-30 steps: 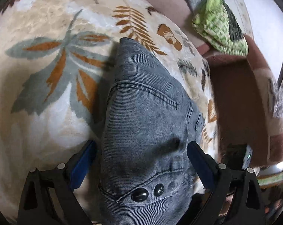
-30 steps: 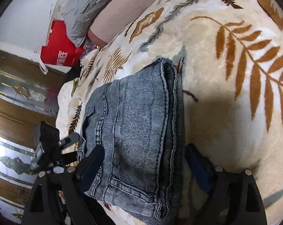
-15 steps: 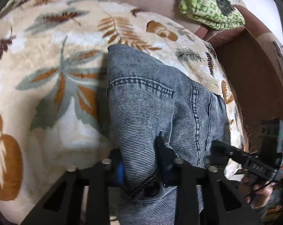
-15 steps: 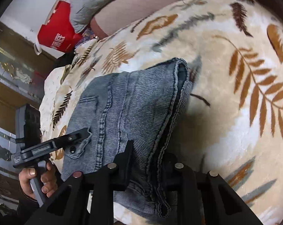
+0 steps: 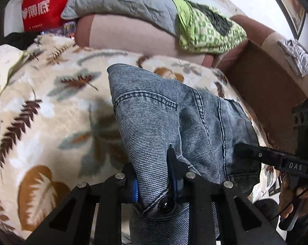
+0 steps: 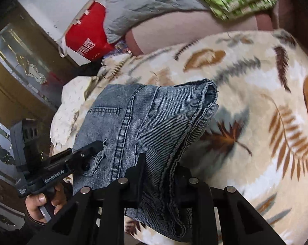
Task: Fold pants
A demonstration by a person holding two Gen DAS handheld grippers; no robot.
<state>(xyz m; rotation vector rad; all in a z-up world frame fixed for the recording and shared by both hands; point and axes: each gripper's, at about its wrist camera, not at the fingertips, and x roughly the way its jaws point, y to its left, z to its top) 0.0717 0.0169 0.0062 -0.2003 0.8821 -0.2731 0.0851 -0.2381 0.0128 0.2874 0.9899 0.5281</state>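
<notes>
Left gripper [image 5: 154, 175] and right gripper [image 6: 160, 175] each clenched a near edge of the folded jeans [image 5: 174, 122], which sat on the leaf-print blanket [image 5: 51, 112].

Both wrist cameras look forward, close over the folded grey-blue denim pants [image 5: 174, 122] [image 6: 145, 126], sharing the leaf-patterned plush blanket [image 5: 51, 106] [image 6: 256, 102].

Folded jeans [image 5: 154, 112] lie on leaf-print blanket [image 5: 51, 106].
</notes>
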